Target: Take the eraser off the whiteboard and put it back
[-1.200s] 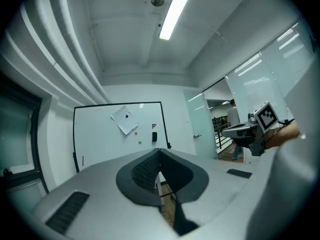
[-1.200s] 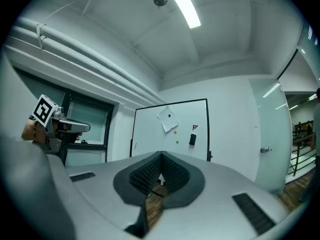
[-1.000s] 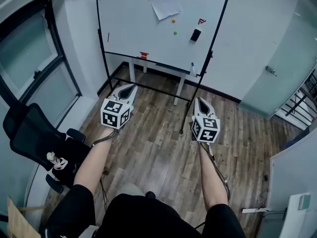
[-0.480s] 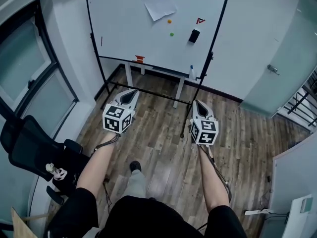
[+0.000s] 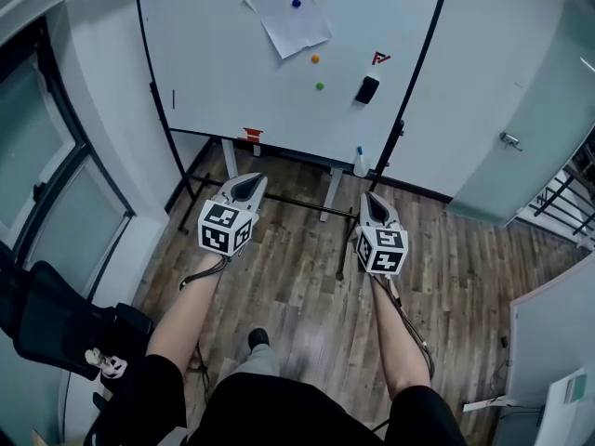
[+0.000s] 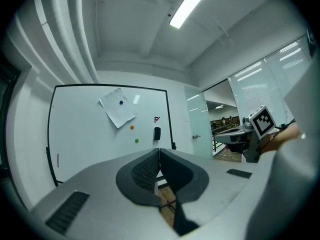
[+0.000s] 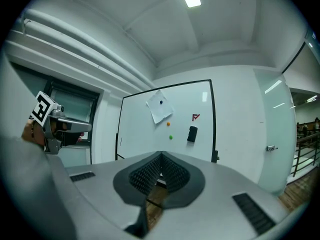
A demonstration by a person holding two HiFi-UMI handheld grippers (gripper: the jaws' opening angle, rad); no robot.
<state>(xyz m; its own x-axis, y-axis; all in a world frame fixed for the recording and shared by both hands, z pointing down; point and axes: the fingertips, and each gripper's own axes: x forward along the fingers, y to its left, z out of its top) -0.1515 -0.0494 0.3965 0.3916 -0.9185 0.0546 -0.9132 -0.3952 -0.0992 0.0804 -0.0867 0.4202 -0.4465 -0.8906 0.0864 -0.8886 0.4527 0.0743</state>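
Wood flooring [image 5: 297, 277] is carrying a standing whiteboard [image 5: 223, 72]; the black eraser [image 5: 367, 89] is clinging to its right part. The left gripper [image 5: 247, 186] and right gripper [image 5: 374, 203] are pointing toward it, both clenched empty.

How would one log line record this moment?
eraser: on whiteboard, untouched | left gripper: shut, empty | right gripper: shut, empty
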